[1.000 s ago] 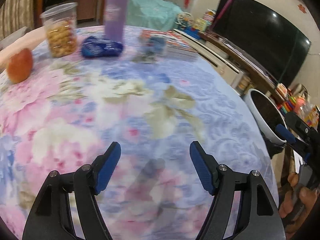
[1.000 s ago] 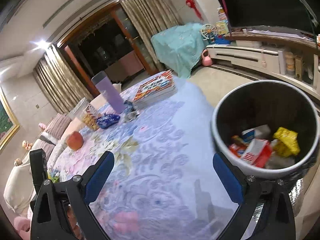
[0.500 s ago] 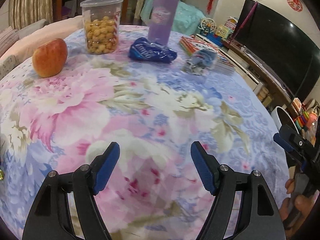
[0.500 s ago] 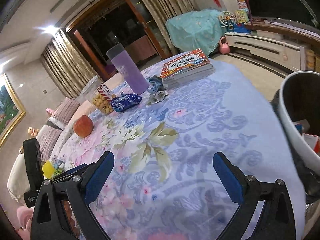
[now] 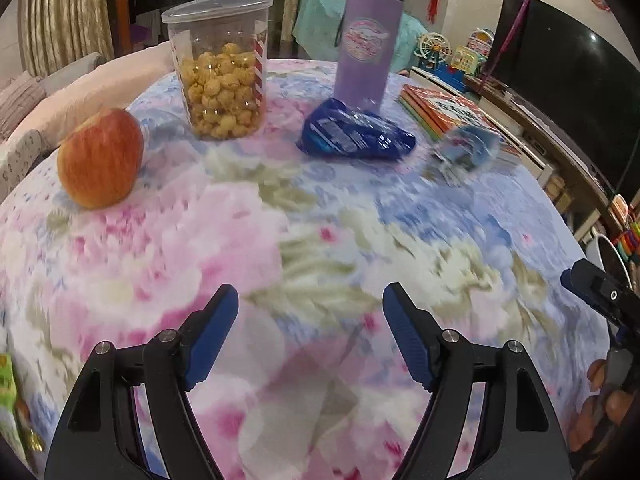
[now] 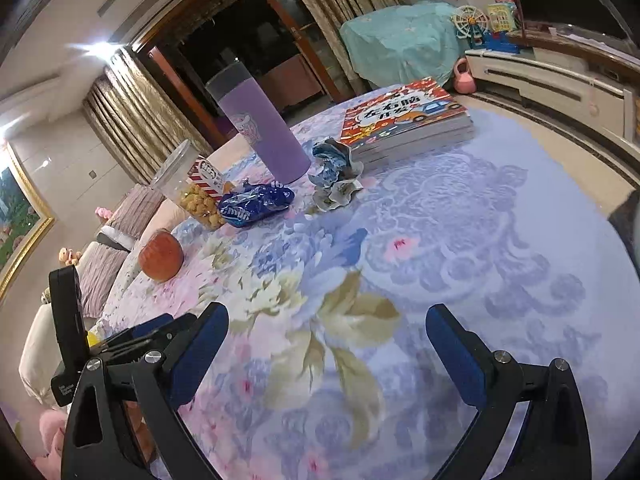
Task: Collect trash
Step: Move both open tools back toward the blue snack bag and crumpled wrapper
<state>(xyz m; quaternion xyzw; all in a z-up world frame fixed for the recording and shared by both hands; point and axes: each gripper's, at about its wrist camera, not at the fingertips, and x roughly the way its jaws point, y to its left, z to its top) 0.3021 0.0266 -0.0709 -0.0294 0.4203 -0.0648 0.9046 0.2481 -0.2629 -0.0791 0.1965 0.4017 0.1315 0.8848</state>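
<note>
Both views have been swung away from the bin, now out of the right view, toward the far edge of the tabletop [image 6: 500, 240]. The left tongs [image 5: 310, 334] and right tongs [image 6: 326, 356] are held wide and empty. The blue wrapper [image 5: 354, 136] and crumpled wrapper [image 6: 334, 174], lying near the far edge beside the purple tumbler [image 6: 260, 128], are judged next for collection.

A pink, blue and cream floral pattern was shown on the round tablecloth [image 5: 320, 240]; a crinkled plastic snack wrapper [image 5: 354, 138] was coloured dark blue with white lettering.
</note>
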